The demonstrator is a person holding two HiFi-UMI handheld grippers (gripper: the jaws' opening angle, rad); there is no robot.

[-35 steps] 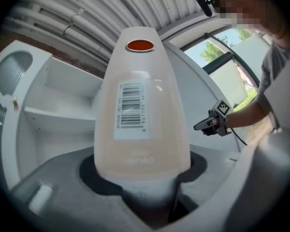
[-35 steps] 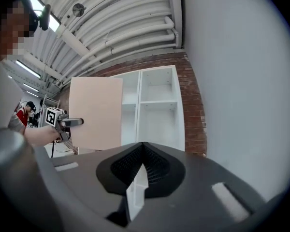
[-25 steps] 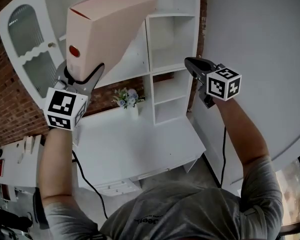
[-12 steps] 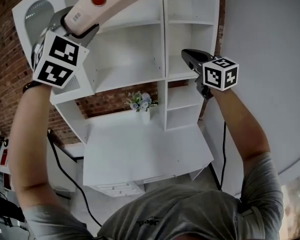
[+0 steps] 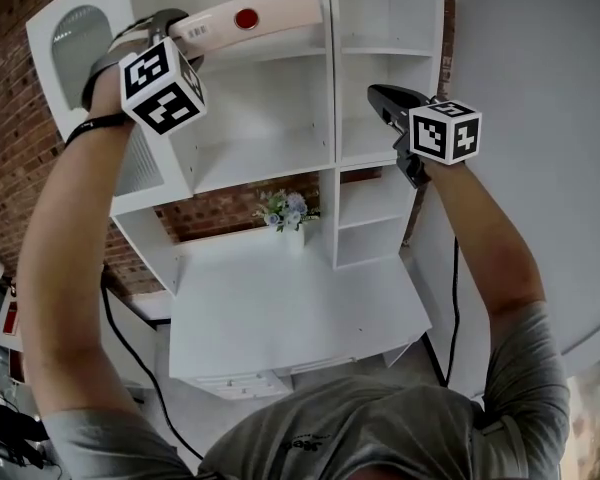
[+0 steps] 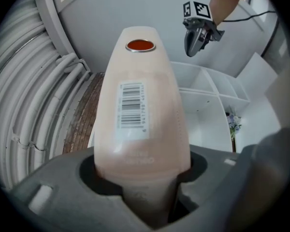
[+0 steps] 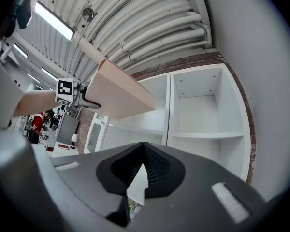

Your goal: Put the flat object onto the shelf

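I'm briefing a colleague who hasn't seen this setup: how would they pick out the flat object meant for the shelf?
Find the tall white shelf unit against the brick wall. By its upper left compartments, the left gripper holds a flat pale pink case by one end. It is the only pink thing there, with a round red dot and a barcode label.

Both arms reach up. The left tool (image 5: pixel 178 26), at eleven o'clock in the head view, points level, its jaws clamped on the flat object (image 5: pixel 280 10). The right tool (image 5: pixel 378 96), at one o'clock, points roughly level, jaws together and empty.
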